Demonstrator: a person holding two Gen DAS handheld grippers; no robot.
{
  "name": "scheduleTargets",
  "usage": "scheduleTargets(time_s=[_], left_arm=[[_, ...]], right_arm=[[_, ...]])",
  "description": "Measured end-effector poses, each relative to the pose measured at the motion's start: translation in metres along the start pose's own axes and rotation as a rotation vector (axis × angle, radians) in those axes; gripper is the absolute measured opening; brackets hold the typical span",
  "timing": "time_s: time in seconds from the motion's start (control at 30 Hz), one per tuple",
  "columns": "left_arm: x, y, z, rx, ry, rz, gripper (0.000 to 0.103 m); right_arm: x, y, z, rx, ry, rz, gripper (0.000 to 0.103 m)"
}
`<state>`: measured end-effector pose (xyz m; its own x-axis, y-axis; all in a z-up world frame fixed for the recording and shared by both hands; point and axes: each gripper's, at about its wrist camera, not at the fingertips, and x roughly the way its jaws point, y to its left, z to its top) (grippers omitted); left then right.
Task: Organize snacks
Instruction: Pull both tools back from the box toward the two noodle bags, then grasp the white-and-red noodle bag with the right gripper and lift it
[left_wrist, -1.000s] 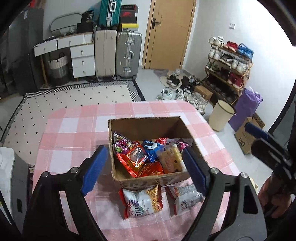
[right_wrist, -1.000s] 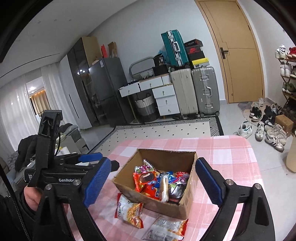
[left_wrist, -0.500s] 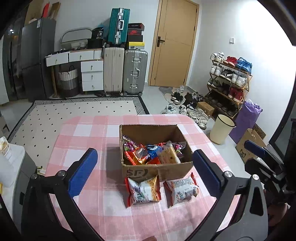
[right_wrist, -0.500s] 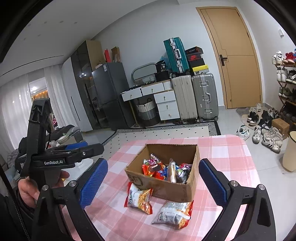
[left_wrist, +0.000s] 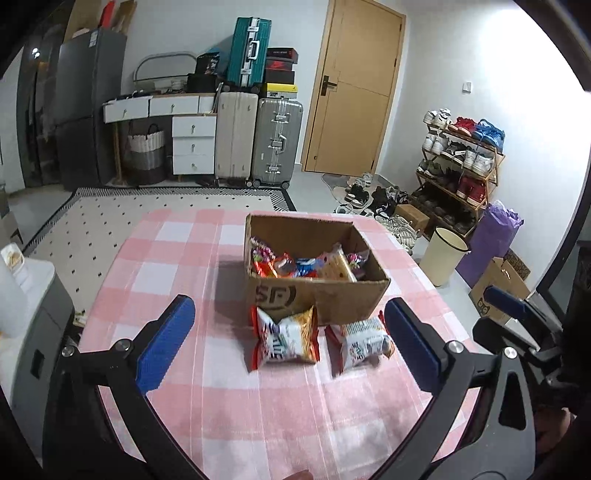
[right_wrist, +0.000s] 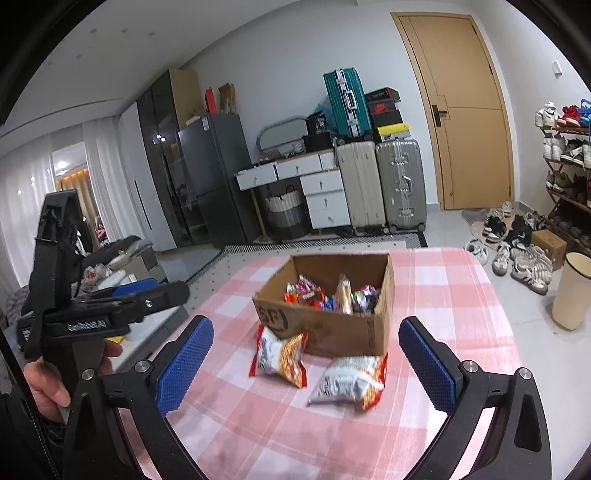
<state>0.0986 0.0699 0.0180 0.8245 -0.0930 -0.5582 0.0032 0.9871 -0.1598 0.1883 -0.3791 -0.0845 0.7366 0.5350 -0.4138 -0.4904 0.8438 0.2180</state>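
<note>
Pink-and-white checked cloth covers the table (left_wrist: 177, 266), which fills the lower middle of both views, with a dotted rug, suitcases (left_wrist: 258, 140) and a wooden door (left_wrist: 354, 92) across the upper part of the frame behind it. Near the table's centre sits an open cardboard box (left_wrist: 332, 295), its long axis running left to right in the left wrist view and a printed logo on the near wall. Small wrapped snacks (left_wrist: 306, 264) are heaped inside; the box walls cut off their lower parts, and the wrappers are too small to read.

Two snack bags lie flat on the cloth just in front of the box. The orange-and-white bag (left_wrist: 286, 338) lies at lower centre, one edge against the box's near wall. The white-and-red bag (left_wrist: 364, 341) lies just to its right, and in the right wrist view it points diagonally away from the box corner; its print is blurred.

The left gripper (left_wrist: 288, 347) hangs over the near edge of the table with its blue pads spread wide and nothing between them. The right gripper (right_wrist: 306, 365) is likewise wide apart and empty, framing both bags. A pale bin (left_wrist: 443, 254) and a shoe rack (left_wrist: 461, 166) stand at the right of the frame.
</note>
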Motion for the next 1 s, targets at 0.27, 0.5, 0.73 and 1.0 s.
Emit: scheduleTargets(time_s=[0.27, 0.5, 0.73, 1.0], left_arm=[[0.005, 0.007, -0.025, -0.003, -0.006, 0.022, 0.102], [0.038, 0.019, -0.045, -0.036, 0.075, 0.020, 0.102], [0.071, 0.029, -0.059, -0.057, 0.127, 0.008, 0.102], [0.100, 0.038, -0.072, -0.068, 0.168, -0.016, 0.102]], right_arm=[[0.014, -0.002, -0.031, 0.022, 0.059, -0.015, 0.102], [0.042, -0.014, -0.053, 0.053, 0.126, -0.029, 0.102], [0.073, -0.029, -0.063, 0.086, 0.181, -0.028, 0.102], [0.112, -0.057, -0.071, 0.169, 0.241, -0.005, 0.102]])
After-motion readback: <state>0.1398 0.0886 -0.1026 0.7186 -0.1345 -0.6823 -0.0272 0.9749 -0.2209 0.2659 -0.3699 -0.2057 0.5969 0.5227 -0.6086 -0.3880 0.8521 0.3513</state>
